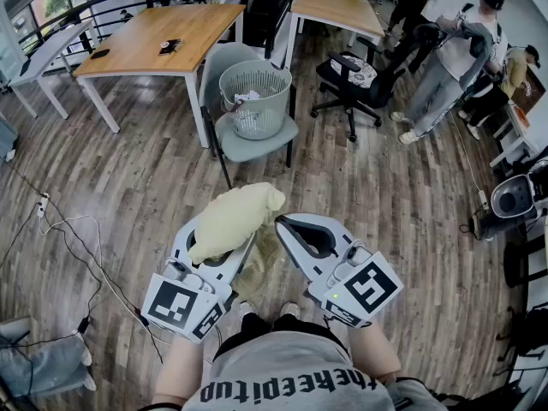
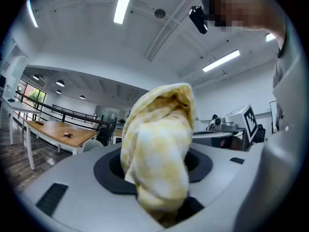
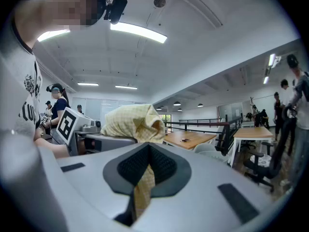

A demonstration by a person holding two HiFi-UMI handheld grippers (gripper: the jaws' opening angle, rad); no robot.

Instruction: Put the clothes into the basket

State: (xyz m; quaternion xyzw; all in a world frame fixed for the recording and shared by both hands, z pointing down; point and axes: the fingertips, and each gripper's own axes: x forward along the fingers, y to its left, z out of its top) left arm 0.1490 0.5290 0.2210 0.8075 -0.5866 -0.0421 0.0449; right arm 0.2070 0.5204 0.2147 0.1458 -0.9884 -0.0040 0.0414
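A pale yellow checked cloth [image 1: 233, 219] is bunched in my left gripper [image 1: 224, 240], whose jaws are shut on it. In the left gripper view the cloth [image 2: 159, 134] fills the gap and stands up out of the jaws. My right gripper [image 1: 281, 224] sits close beside it on the right, shut on a hanging strip of the same cloth [image 3: 141, 190]. The bundle [image 3: 130, 121] also shows above the left gripper in the right gripper view. The grey mesh basket [image 1: 254, 99], with white clothes inside, stands on a grey chair [image 1: 257, 144] ahead of both grippers.
A wooden table [image 1: 158, 41] stands behind the basket, and a second one [image 1: 334, 8] is at the back right. A black office chair [image 1: 351, 80] and several people [image 1: 445, 50] are to the right. Cables [image 1: 68, 229] trail over the wood floor on the left.
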